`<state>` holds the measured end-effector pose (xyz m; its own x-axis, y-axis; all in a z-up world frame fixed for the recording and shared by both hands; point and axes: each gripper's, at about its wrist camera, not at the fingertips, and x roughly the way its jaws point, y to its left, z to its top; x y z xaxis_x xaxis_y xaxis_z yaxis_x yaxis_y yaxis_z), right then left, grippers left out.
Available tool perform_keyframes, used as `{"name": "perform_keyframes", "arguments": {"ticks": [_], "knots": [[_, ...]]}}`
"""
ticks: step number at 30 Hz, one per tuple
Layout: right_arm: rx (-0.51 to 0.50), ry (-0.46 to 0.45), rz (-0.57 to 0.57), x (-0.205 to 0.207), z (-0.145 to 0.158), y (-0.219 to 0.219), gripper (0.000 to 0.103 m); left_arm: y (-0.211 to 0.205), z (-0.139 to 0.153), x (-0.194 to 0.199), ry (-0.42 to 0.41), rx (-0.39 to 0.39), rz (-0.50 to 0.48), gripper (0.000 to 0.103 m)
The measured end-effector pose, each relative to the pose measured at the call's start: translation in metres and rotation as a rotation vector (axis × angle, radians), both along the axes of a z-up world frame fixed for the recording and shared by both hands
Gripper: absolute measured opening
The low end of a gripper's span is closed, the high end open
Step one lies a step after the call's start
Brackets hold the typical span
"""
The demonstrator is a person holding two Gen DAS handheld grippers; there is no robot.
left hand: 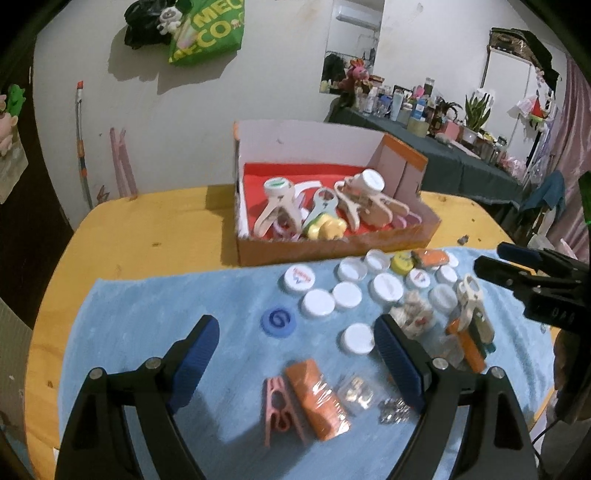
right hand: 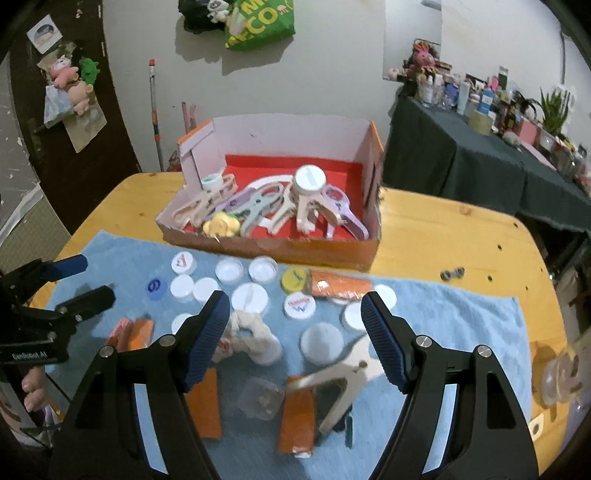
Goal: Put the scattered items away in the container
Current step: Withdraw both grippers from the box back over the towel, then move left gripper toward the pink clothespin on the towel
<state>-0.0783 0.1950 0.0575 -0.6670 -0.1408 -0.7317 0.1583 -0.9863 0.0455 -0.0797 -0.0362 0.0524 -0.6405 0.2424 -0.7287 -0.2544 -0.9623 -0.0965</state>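
Clip (left hand: 281, 408) | pink, on blue towel (left hand: 147, 317) between left gripper (left hand: 297, 354) fingers (wide apart, empty) | right gripper (right hand: 295, 334) apart over white peg (right hand: 343, 376)

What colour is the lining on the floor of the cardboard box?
Red. The box lining shows best in the right wrist view.

The left gripper's (right hand: 85, 280) body reads "GenRobot.AI"; the green bag (left hand: 212, 31) reads "ECO".
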Motion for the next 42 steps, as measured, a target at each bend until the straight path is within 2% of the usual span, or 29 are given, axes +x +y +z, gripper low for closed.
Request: {"name": "perform_keyframes", "arguments": {"ticks": [7, 12, 20, 31, 42], "knots": [[-0.013, -0.023, -0.054, 0.012, -0.016, 0.018, 0.073, -0.012, -0.021, 0.011, -0.038, -0.024, 0.01, 0.088], [0.031, -0.03, -0.119, 0.016, -0.026, 0.032, 0.073, -0.021, -0.033, 0.017, -0.055, -0.054, 0.032, 0.088], [0.005, -0.075, -0.17, 0.014, -0.041, 0.049, 0.073, -0.027, -0.05, 0.018, -0.099, -0.065, 0.033, 0.088], [0.021, -0.117, -0.201, 0.0, -0.056, 0.043, 0.073, -0.031, -0.059, 0.014, -0.123, -0.089, 0.025, 0.088], [-0.012, -0.155, -0.231, -0.011, -0.066, 0.049, 0.073, -0.032, -0.063, 0.01, -0.144, -0.096, 0.012, 0.088]]}}
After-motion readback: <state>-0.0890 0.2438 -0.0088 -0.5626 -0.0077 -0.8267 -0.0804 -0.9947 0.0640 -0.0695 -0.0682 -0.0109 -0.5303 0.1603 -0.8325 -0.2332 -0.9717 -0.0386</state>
